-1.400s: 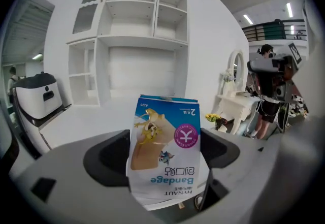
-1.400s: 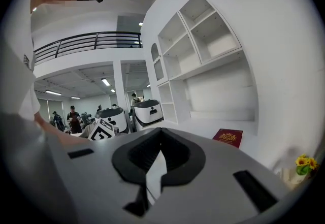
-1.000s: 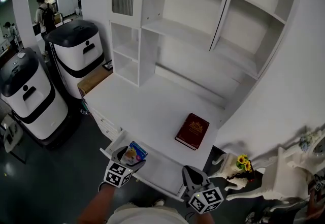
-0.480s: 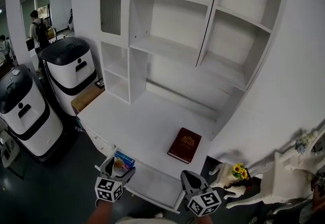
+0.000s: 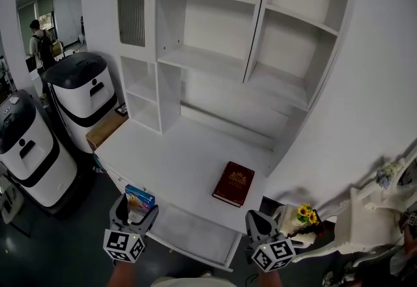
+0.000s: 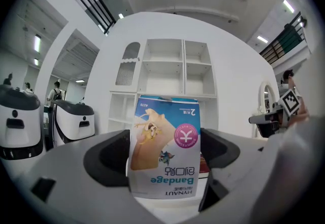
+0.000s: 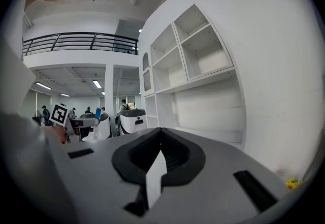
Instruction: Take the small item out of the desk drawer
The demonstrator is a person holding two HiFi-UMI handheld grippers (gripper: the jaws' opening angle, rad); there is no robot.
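- Two white-and-black rounded machines (image 5: pixel 77 94) stand left of the white counter (image 5: pixel 171 157).
- Left tool (image 5: pixel 133 212) pinches a blue-and-tan bandage box (image 5: pixel 139 200) upright, just left of the open white drawer (image 5: pixel 195 237).
- A dark red book (image 5: pixel 234 183) lies on the counter.
- Right tool (image 5: pixel 258 224): jaws pressed together, empty.

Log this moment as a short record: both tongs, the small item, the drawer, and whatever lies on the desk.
left tongs: shut on the bandage box
right tongs: shut, nothing between them
bandage box: held by the drawer's left end, not lying in it
drawer: pulled open
desk: a dark red book lies flat toward its front right
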